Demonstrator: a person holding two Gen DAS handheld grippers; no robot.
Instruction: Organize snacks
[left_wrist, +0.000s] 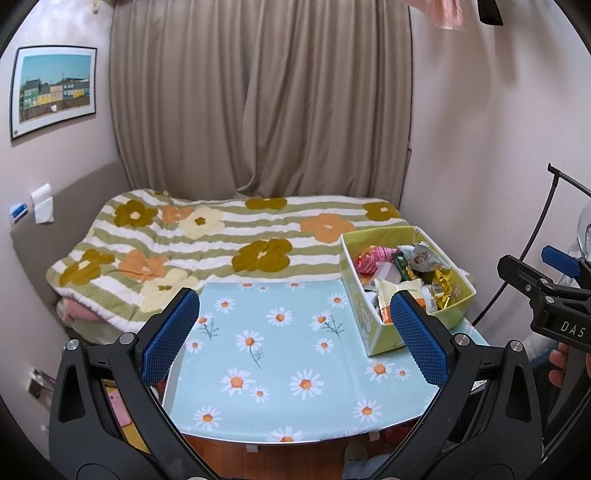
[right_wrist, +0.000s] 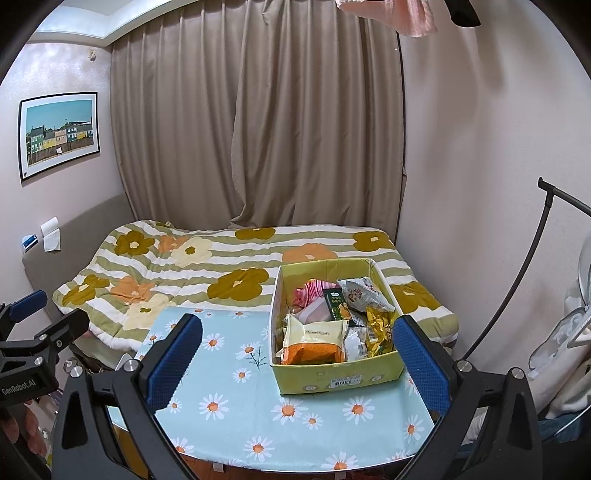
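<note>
A yellow-green cardboard box (right_wrist: 334, 380) full of mixed snack packets (right_wrist: 332, 321) stands on the right of a small table with a light-blue daisy cloth (right_wrist: 236, 387). In the left wrist view the box (left_wrist: 373, 325) sits at the table's far right, with snacks (left_wrist: 410, 269) inside. My left gripper (left_wrist: 295, 332) is open and empty, held above the table's near edge, left of the box. My right gripper (right_wrist: 299, 362) is open and empty, held in front of the box. Each gripper also shows at the edge of the other's view.
A bed with a striped flower quilt (right_wrist: 236, 269) lies right behind the table. Beige curtains (right_wrist: 258, 129) hang behind it. A dark stand (right_wrist: 517, 288) and hanging items are at the right. Wood floor shows under the table's near edge.
</note>
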